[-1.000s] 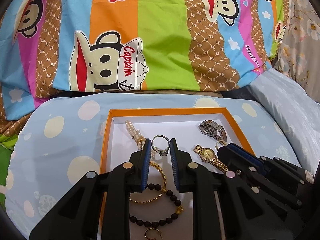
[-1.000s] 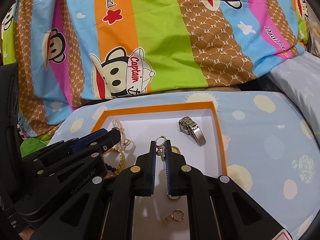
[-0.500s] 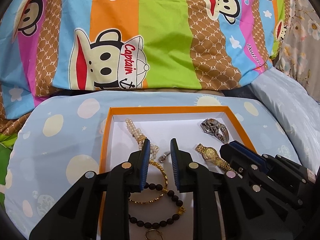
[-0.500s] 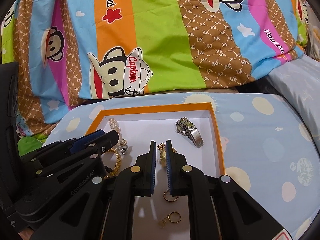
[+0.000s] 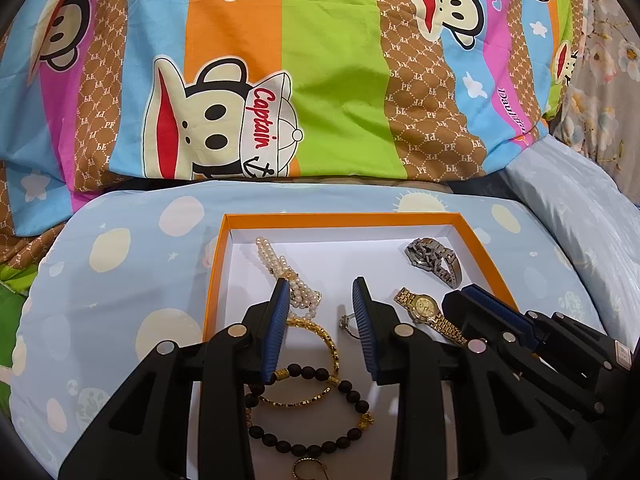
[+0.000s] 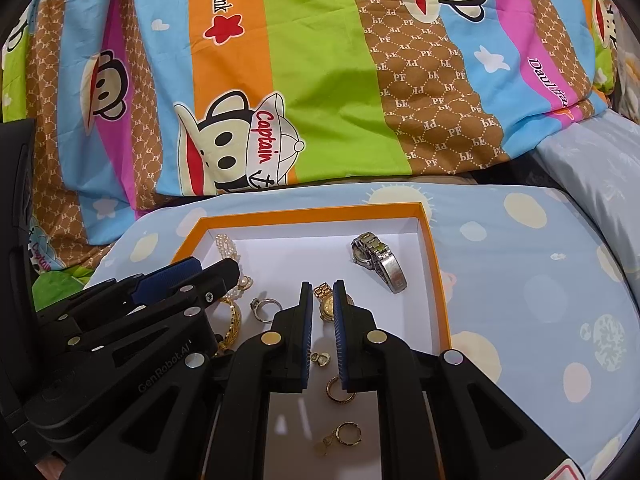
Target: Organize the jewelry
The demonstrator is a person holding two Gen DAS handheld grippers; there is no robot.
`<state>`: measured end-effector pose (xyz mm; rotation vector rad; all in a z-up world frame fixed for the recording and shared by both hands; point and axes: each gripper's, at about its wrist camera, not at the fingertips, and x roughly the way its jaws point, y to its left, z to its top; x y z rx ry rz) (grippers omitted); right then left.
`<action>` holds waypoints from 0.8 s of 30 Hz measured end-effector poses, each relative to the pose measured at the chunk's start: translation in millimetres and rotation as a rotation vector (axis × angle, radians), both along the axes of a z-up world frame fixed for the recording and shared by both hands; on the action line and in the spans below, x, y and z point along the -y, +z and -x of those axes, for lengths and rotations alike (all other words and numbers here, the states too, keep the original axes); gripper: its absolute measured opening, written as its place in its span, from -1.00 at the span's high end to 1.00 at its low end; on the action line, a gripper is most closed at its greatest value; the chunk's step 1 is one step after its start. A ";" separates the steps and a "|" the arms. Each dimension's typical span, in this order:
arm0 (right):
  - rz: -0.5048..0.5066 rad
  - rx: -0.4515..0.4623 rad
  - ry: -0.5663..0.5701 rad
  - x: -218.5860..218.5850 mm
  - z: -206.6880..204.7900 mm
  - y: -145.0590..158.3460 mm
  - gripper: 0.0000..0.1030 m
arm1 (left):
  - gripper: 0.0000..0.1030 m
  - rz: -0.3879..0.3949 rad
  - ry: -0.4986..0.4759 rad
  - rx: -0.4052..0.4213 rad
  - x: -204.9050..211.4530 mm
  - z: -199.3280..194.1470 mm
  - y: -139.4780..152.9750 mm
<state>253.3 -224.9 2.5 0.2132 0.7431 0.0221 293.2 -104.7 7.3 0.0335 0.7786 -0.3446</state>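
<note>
Propped on a pale blue pillow (image 5: 120, 280) for a steady base, the orange tray (image 5: 340, 218) gathers the jewelry, ring (image 5: 348, 322) lying loose between the left gripper's (image 5: 320, 292) spread fingers, right gripper (image 6: 320, 286) narrowly parted, empty, over the gold watch (image 6: 326, 306)

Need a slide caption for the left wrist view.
Open left gripper above silver stone-set ring in orange-rimmed white box.
</note>
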 end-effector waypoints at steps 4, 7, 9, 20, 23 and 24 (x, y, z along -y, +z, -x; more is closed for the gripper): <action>0.000 -0.001 0.000 0.1 -0.1 -0.1 0.78 | 0.40 0.000 0.000 -0.001 0.2 -0.1 -0.2; 0.004 -0.004 0.005 -1.4 1.5 -0.7 0.78 | 0.39 -0.002 -0.002 -0.003 -0.5 0.4 -0.5; 0.005 -0.006 0.006 -1.5 6.4 -2.2 0.78 | 0.39 -0.002 0.000 -0.003 -3.7 2.9 1.0; -0.005 -0.052 -0.027 12.0 72.5 -6.2 0.76 | 0.34 0.015 0.054 -0.031 -59.9 58.3 0.1; -0.013 -0.066 -0.033 11.6 84.7 -9.0 0.76 | 0.34 0.007 0.065 -0.049 -66.4 71.4 -6.3; -0.012 -0.062 -0.035 10.8 89.2 -9.4 0.76 | 0.34 0.004 0.068 -0.061 -68.5 75.9 -9.9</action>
